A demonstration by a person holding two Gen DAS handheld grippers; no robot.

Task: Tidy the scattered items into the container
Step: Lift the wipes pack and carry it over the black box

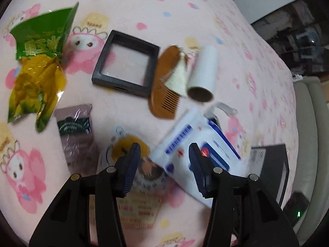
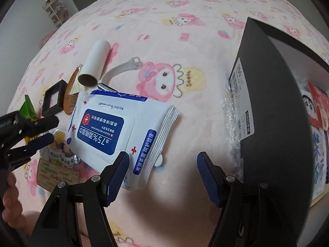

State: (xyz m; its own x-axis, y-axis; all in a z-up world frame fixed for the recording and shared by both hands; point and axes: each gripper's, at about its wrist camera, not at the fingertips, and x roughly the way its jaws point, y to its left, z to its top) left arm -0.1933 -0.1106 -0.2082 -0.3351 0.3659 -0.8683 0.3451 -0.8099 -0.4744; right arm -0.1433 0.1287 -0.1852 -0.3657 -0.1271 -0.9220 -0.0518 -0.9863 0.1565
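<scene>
A white and blue pack of alcohol wipes (image 2: 115, 127) lies on the pink blanket, also visible in the left wrist view as the wipes pack (image 1: 197, 142). My right gripper (image 2: 162, 177) is open, just off the pack's near corner, with nothing between its fingers. My left gripper (image 1: 164, 164) is open above a snack packet with a yellow picture (image 1: 131, 146) and the pack's edge; the left gripper (image 2: 41, 131) also shows at the left of the right wrist view. The black box (image 2: 273, 107) stands at the right with printed packets inside.
Scattered on the blanket are a green and yellow snack bag (image 1: 39, 65), a black square frame case (image 1: 125, 63), a wooden comb (image 1: 166, 80), a white roll (image 1: 203, 72), a brown sachet (image 1: 76, 133) and a white watch strap (image 2: 123, 68). A hand (image 2: 8, 197) holds the left gripper.
</scene>
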